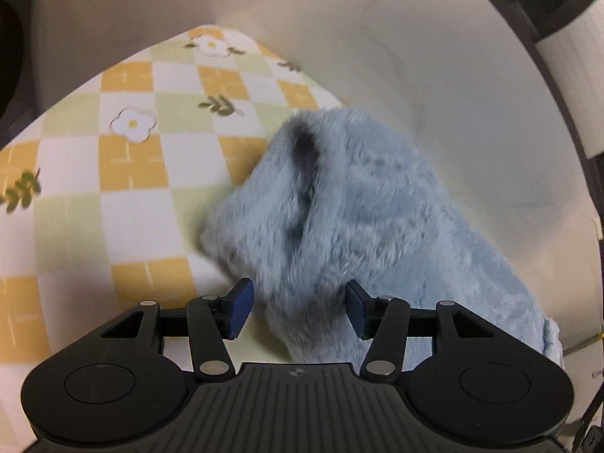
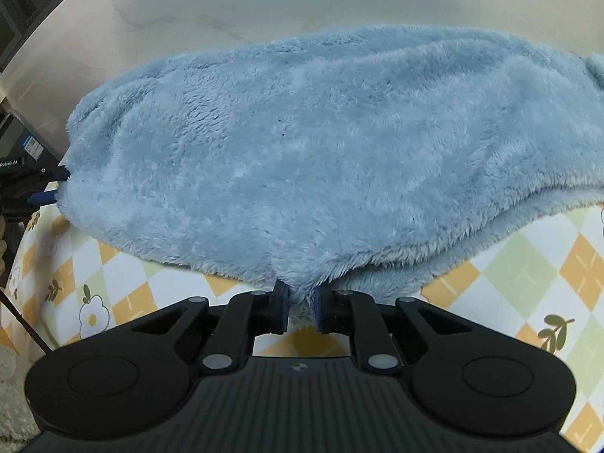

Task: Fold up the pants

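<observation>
Your pants (image 2: 321, 143) lie with their long axis running straight across the right wrist view, from the far left edge, where your other tool shows beside the fabric, to the right edge, where the fleece runs out of the picture. Through the left wrist camera that same length runs away from you and off to the lower right, the near end bunched and raised toward the lens.

The garment is pale blue plush fleece (long, shaggy pile, matted in patches), doubled over so a second layer peeks out under the front edge on the right. A dark hollow fold opens near the top of the bunched end.

It rests on the checked tablecloth (image 1: 124, 173), orange, green and white squares with daisies and leaf sprigs, partly hanging past its far edge toward the pale floor (image 1: 434, 56).

Your right gripper (image 2: 301, 307) is clenched on a small tuck of the front hem. Your left gripper (image 1: 299, 307) stands spread wide, blue pads on either side of the fleece, not pinching it.
</observation>
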`<action>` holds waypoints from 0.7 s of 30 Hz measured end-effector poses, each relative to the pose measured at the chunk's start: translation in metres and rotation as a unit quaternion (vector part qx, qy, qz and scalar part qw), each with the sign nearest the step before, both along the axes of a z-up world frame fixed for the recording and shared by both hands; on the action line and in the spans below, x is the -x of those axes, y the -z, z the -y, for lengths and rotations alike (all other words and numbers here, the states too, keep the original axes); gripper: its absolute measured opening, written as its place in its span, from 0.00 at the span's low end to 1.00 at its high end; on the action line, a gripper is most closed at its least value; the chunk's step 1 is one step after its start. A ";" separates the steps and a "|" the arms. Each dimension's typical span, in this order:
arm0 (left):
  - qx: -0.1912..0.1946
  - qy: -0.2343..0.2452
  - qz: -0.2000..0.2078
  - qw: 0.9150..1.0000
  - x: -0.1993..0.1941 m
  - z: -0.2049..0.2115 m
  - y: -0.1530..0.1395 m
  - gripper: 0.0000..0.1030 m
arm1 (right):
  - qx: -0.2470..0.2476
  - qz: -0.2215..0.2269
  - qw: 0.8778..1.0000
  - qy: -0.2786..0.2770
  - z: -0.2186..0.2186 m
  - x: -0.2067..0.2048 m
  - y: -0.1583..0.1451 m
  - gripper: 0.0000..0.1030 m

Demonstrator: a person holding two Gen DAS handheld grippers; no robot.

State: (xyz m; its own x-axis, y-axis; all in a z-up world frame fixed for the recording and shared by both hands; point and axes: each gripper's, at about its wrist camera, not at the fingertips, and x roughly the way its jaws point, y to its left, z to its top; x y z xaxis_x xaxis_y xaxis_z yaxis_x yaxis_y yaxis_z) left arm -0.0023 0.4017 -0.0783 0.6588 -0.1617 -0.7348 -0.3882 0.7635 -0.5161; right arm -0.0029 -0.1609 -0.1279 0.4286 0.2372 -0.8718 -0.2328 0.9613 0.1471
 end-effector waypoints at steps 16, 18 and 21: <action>-0.027 0.026 0.047 0.998 -0.012 -0.011 0.013 0.23 | 0.001 0.001 1.000 0.010 0.003 0.000 0.006 0.13; -0.016 0.051 0.045 0.998 -0.012 -0.008 0.018 0.23 | 0.001 0.000 1.000 0.010 0.002 -0.001 0.006 0.13; -0.003 0.082 0.049 0.995 -0.007 0.000 0.021 0.24 | 0.002 0.000 1.000 0.008 0.003 -0.002 0.006 0.13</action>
